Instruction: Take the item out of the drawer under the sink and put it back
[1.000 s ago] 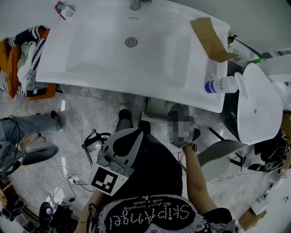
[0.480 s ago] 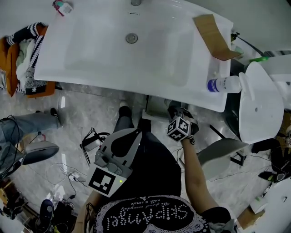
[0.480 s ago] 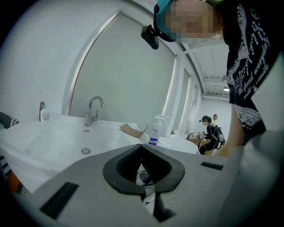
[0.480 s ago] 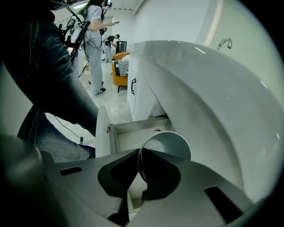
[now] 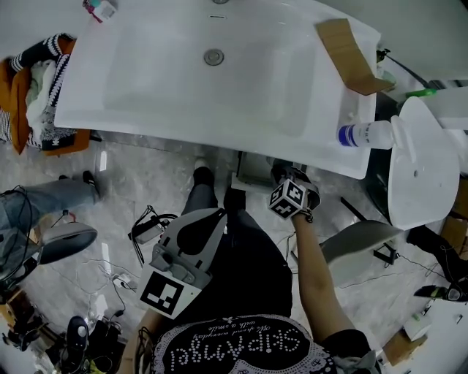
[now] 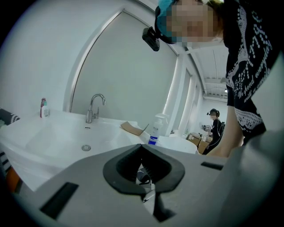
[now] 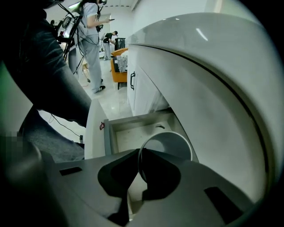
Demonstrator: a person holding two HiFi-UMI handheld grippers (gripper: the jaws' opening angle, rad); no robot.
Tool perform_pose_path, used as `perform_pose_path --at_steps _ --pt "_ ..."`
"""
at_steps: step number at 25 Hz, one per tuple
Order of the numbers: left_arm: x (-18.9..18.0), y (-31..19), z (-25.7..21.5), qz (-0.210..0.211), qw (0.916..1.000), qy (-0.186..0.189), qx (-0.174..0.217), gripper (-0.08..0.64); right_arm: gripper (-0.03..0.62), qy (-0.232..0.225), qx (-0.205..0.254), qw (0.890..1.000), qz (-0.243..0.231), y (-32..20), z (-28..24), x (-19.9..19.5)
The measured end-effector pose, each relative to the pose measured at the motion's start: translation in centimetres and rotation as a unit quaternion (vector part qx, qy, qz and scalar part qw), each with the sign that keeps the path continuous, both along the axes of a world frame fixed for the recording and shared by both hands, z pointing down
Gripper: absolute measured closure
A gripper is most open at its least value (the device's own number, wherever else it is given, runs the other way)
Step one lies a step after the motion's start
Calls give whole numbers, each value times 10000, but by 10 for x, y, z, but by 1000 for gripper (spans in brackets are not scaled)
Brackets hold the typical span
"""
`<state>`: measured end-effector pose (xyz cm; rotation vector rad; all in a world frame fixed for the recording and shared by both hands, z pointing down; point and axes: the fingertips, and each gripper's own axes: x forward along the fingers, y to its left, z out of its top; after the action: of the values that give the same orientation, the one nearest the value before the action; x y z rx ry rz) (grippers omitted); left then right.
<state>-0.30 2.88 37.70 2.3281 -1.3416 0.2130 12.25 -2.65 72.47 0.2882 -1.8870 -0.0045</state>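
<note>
The right claw is clenched on the rim of the white cup, which sits over the open drawer. The sink curves close beside the cup, and open drawer room lies on the cup's other side. The left claw is closed with nothing in it.

To my left an orange chair is heaped with clothes, a striped knit on top. Further off on that side stands a small pink-topped bottle. On my right a flat piece of cardboard lies near a spray bottle with a blue label (it stands upright, spray head on top). Just past it sits a white oval lid. Cables trail over the marble floor, and someone's leg in jeans shows at my left.
</note>
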Motion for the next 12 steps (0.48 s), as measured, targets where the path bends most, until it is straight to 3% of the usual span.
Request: perform_pose_path --at_steps 12 --pt "-2 5 9 40 9998 53 -166 560 568 174 -123 9998 -12 -8 24 -5"
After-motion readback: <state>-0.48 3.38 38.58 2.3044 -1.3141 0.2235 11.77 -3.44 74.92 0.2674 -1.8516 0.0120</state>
